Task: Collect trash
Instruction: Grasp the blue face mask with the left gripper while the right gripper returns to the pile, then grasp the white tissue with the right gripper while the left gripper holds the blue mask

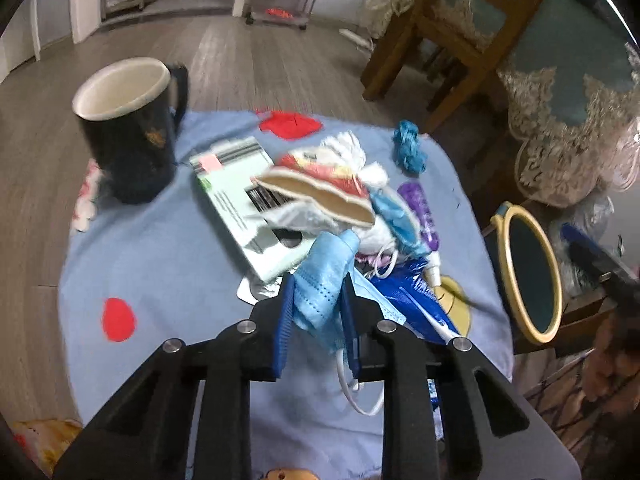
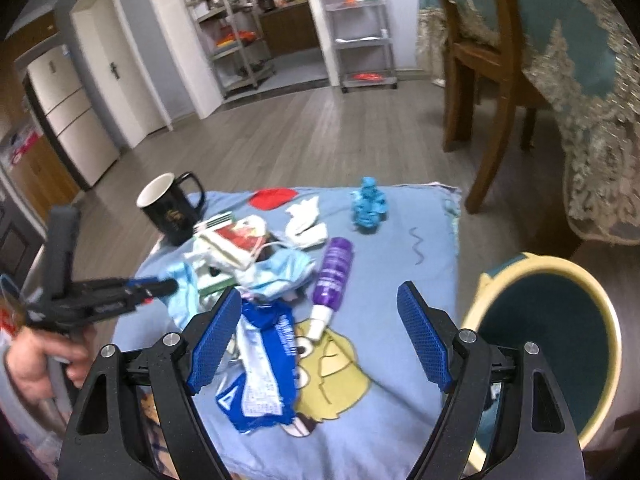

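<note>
My left gripper is shut on a light blue face mask and holds it over a pile of trash on the blue cloth; it also shows in the right wrist view. The pile holds a red and white wrapper, a white and green box, a purple tube, a blue and white wrapper, white tissue and a crumpled blue scrap. My right gripper is open and empty above the blue and white wrapper.
A dark mug stands at the cloth's far left. A round bin with a cream rim stands on the floor to the right. A wooden chair and a draped table stand beyond.
</note>
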